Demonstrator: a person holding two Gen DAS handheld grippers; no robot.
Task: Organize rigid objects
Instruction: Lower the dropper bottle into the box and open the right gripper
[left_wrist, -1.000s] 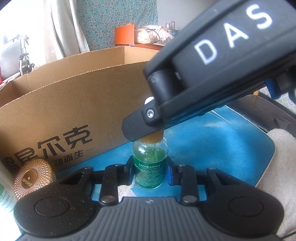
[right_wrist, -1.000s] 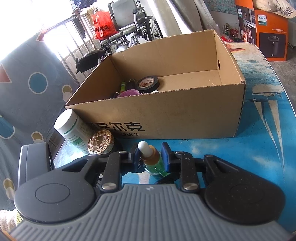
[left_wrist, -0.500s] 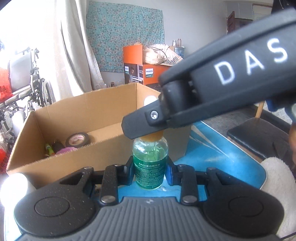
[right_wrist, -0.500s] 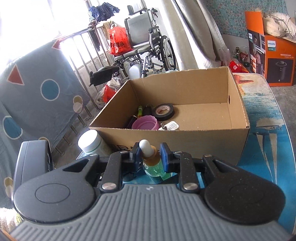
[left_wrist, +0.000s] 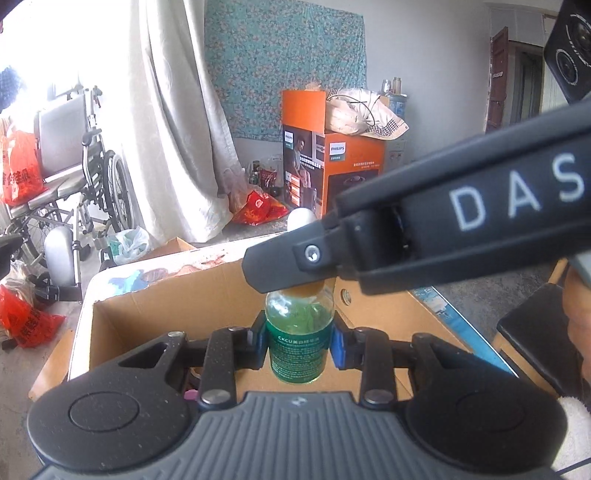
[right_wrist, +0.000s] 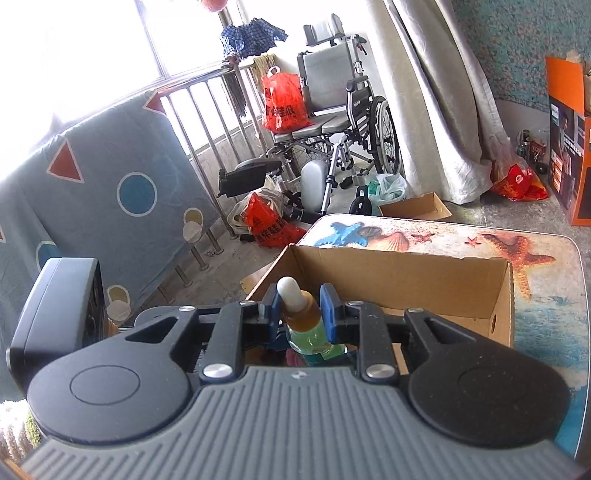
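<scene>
A small green dropper bottle with an amber neck and white bulb is held by both grippers at once. My left gripper is shut on its body. My right gripper is shut on its neck; the bottle shows there from above, and the right gripper's body crosses the left wrist view. The bottle hangs upright above the open cardboard box, also in the right wrist view. The box's contents are mostly hidden behind the grippers.
The box sits on a table with a sea-print top. A wheelchair, red bags and an orange carton stand on the floor beyond. A black chair is at the right.
Both grippers have lifted the bottle from the table in front of the box to above the box's opening. The box now lies below the bottle.
</scene>
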